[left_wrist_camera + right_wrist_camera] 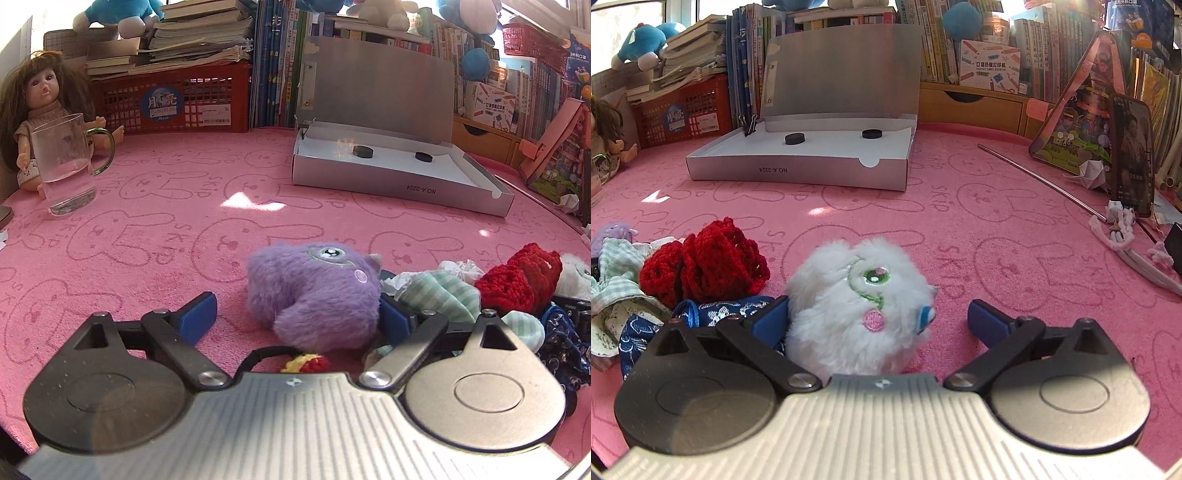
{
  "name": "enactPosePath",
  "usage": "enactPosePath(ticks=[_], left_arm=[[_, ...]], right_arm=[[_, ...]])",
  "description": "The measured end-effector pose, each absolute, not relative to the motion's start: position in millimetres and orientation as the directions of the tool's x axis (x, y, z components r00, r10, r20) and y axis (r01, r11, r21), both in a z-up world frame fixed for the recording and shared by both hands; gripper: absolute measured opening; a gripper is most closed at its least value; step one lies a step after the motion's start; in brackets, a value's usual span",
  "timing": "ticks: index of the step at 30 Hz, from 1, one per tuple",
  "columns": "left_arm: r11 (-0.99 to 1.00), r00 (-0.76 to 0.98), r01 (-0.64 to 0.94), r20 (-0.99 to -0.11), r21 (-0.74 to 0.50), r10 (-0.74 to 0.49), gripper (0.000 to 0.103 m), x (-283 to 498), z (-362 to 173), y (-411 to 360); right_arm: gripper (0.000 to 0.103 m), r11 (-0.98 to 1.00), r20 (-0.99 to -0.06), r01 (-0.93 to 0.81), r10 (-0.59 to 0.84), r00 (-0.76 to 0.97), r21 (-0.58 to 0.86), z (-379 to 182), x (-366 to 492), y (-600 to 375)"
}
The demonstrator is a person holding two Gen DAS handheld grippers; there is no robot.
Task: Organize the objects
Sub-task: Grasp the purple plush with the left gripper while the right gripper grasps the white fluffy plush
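Fluffy purple plush toy [314, 295], matt pink towelling cloth [166, 229]

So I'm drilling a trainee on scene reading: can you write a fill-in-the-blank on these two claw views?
1. Between the open left claw fingers lies a ____ plush toy.
2. The plush toy between the right claw fingers is ____.
3. The open grey box holds two black ____.
4. The glass mug stands in front of a ____.

Missing words: purple; white; discs; doll

"NO.A-2224" on box [798, 173], "SKIP" on pink cloth [960, 236], seemingly "Moon" on crate [162, 107]
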State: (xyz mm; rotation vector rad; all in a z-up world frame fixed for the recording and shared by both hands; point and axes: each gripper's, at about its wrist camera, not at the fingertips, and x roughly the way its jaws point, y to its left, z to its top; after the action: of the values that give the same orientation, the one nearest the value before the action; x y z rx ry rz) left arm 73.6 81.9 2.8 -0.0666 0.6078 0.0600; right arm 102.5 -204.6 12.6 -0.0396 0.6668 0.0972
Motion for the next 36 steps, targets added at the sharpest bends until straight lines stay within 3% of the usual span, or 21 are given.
enactPosePath(ticks=[7,15,24,36], left_arm=[[0.995,0.810,-0.095,-0.582,0.002,0.078,0.100,78.1,-0.3,78.5],[0.995,0.796,-0.101,-0.600,-0.006,0.077,0.098,79.2,3.6,79.3],[0.999,0.817,-0.042,-0.576,-0.024,0.021,0.077,75.1,7.8,73.3],[0.998,0.825,-0.038,-0.565,-0.058,-0.001,0.074,80.0,8.8,73.5]], right_arm=[[0.103,0.995,-0.623,-0.101,0.074,0.779,-0.008,12.2,104.0,-204.6],[0.103,0.995,-0.627,-0.102,0.073,0.775,-0.010,12.4,105.6,-204.8],[0.103,0.995,-0.630,-0.102,0.071,0.773,-0.012,12.0,105.2,-204.5],[0.103,0.995,-0.625,-0.099,0.066,0.778,-0.019,12.6,103.8,-202.8]])
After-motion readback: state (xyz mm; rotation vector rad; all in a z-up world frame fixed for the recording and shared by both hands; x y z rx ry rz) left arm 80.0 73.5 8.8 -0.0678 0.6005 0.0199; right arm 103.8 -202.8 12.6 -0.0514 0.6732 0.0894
